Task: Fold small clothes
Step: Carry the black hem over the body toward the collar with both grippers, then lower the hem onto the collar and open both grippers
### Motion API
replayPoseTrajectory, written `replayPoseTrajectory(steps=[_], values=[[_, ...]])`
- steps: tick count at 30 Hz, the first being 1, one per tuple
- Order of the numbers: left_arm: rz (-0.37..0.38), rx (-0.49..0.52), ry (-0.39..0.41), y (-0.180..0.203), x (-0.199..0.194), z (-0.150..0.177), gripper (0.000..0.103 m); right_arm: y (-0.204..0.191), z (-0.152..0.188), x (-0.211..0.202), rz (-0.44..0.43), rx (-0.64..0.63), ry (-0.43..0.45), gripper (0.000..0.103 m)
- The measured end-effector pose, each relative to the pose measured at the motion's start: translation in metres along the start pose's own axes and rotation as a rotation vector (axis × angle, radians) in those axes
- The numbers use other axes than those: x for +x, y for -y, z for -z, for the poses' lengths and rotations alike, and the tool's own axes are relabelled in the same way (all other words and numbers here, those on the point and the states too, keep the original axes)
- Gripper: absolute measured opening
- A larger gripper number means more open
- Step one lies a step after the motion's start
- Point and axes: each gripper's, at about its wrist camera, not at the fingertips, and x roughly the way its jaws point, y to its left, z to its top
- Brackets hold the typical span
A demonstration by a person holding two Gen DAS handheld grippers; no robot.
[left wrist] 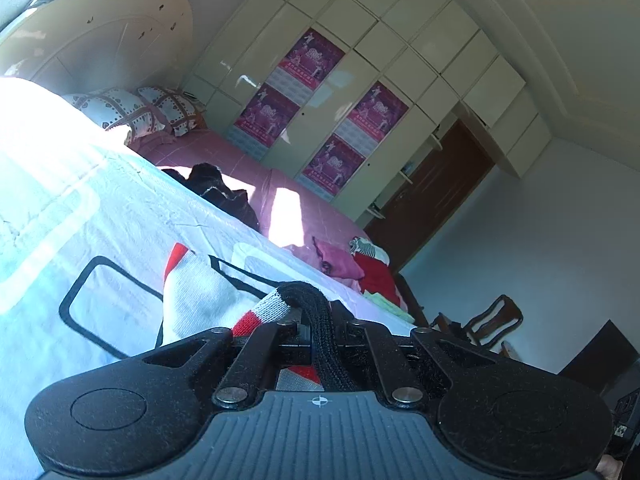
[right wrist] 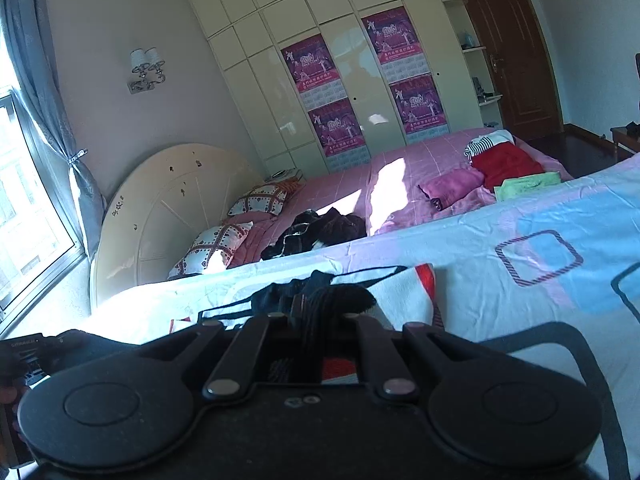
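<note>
A small knitted garment [left wrist: 196, 300], white with red stripes and a black trim, lies on the light blue patterned sheet [left wrist: 100, 216]. My left gripper [left wrist: 320, 320] is shut on its black trim edge, which runs between the closed jaws. In the right wrist view the same garment [right wrist: 400, 292] lies just ahead, and my right gripper [right wrist: 320, 312] is shut on its black edge. Both grippers sit low over the sheet [right wrist: 520, 216].
A dark heap of clothes [right wrist: 320, 228] lies further up the pink bed [right wrist: 420, 160]. Folded pink, red and green clothes [right wrist: 500, 168] lie by the far edge. Pillows [right wrist: 260, 200], a headboard [right wrist: 168, 208], a wardrobe with posters [right wrist: 340, 80] and a wooden chair [left wrist: 492, 320] stand around.
</note>
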Motion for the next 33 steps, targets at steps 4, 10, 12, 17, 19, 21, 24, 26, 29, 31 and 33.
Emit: replayPoseTrajectory(steps=[4,10,12,17,19,21,24,26,29,31,33], values=[[-0.013,-0.013,-0.039,-0.017,0.055,-0.017,0.004,0.006,-0.015,0.053,0.011,-0.015,-0.023,0.007],[-0.045,-0.018,-0.118,-0.044,0.135,-0.029,0.004,0.030,-0.018,0.134,0.045,0.040,-0.106,0.007],[-0.066,-0.020,-0.152,-0.052,0.160,-0.030,0.004,0.042,-0.016,0.160,0.063,0.082,-0.139,0.007],[-0.111,-0.043,-0.260,-0.073,0.213,-0.018,0.005,0.062,0.004,0.219,0.130,0.143,-0.238,0.017],[-0.099,-0.065,-0.240,-0.076,0.218,-0.014,0.010,0.063,0.011,0.227,0.147,0.126,-0.228,0.020],[-0.085,-0.077,-0.215,-0.077,0.218,-0.012,0.013,0.066,0.013,0.220,0.130,0.151,-0.180,0.032],[-0.054,-0.046,-0.188,-0.080,0.215,-0.007,0.025,0.072,0.013,0.197,0.147,0.151,-0.048,0.086],[-0.040,-0.023,-0.173,-0.077,0.213,-0.006,0.035,0.083,0.009,0.190,0.133,0.170,-0.040,0.078],[-0.036,0.011,-0.128,-0.070,0.212,-0.010,0.064,0.091,0.006,0.185,0.122,0.159,-0.032,0.067],[-0.058,0.024,-0.107,-0.069,0.216,-0.017,0.077,0.094,0.002,0.181,0.124,0.142,-0.015,0.065],[-0.068,0.041,-0.090,-0.067,0.213,-0.022,0.078,0.097,-0.002,0.175,0.127,0.133,0.000,0.055]])
